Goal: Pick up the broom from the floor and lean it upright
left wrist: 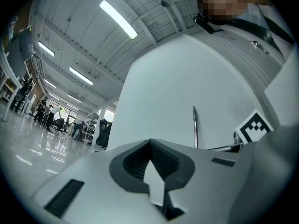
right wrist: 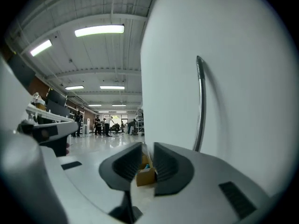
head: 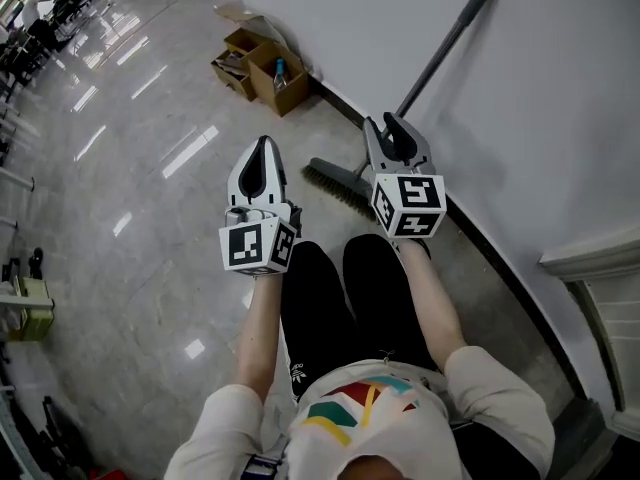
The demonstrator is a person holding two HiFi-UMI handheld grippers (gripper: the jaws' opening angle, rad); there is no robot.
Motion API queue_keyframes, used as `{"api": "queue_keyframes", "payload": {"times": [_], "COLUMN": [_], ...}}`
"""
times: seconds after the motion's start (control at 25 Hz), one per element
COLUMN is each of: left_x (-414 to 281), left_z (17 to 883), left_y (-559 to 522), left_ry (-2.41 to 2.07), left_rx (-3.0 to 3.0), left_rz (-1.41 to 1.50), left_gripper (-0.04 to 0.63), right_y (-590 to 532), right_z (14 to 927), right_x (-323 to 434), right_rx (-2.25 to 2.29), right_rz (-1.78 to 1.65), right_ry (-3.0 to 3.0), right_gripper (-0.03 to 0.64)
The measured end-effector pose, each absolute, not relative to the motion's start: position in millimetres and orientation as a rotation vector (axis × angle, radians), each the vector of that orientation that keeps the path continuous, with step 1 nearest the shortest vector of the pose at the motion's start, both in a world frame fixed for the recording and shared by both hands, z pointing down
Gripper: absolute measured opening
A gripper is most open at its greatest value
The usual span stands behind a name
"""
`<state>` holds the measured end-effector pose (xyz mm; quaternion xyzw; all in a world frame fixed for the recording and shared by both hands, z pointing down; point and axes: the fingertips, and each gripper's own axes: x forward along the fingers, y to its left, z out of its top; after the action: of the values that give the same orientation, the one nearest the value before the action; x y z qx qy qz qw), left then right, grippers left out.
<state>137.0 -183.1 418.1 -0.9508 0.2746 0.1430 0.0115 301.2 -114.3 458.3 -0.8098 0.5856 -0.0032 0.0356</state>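
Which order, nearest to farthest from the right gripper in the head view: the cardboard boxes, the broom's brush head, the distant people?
1. Brush head, just left of the right gripper, on the floor.
2. Cardboard boxes, farther ahead, beside the wall.
3. People, far off at the top left.

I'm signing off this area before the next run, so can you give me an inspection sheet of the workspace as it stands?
Surface: glossy grey floor, reflecting the ceiling lights.
Job's things: broom leans against the white wall, bristles on the floor, handle tip up on the wall; neither gripper touches it.
Clutter: open cardboard boxes at the foot of the wall, a bottle in one.
Grippers: left gripper shut and empty; right gripper open, nothing between its jaws.
Cables: nothing seen.
Surroundings: people far down the hall.
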Motion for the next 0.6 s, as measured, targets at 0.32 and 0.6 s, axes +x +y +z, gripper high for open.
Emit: {"api": "queue_keyframes", "payload": {"times": [0.32, 0.6], "left_x": [133.3, 118.2], "left_z": [451.2, 514.6], "left_y": [-186.6, -216.1], "left_ry": [0.893, 0.962], "left_rx": [-2.953, -2.934], "left_rz": [0.347, 0.303], "left_gripper": [0.044, 0.044], "right_y": [-147.3, -179.5], "right_z": [504.6, 572.4], "right_x": [238.5, 210.2], "right_rx": [-2.377, -2.322], "right_rz": [-0.074, -0.079], "right_ry": [2.056, 2.312], "right_gripper": [0.014, 0.014]}}
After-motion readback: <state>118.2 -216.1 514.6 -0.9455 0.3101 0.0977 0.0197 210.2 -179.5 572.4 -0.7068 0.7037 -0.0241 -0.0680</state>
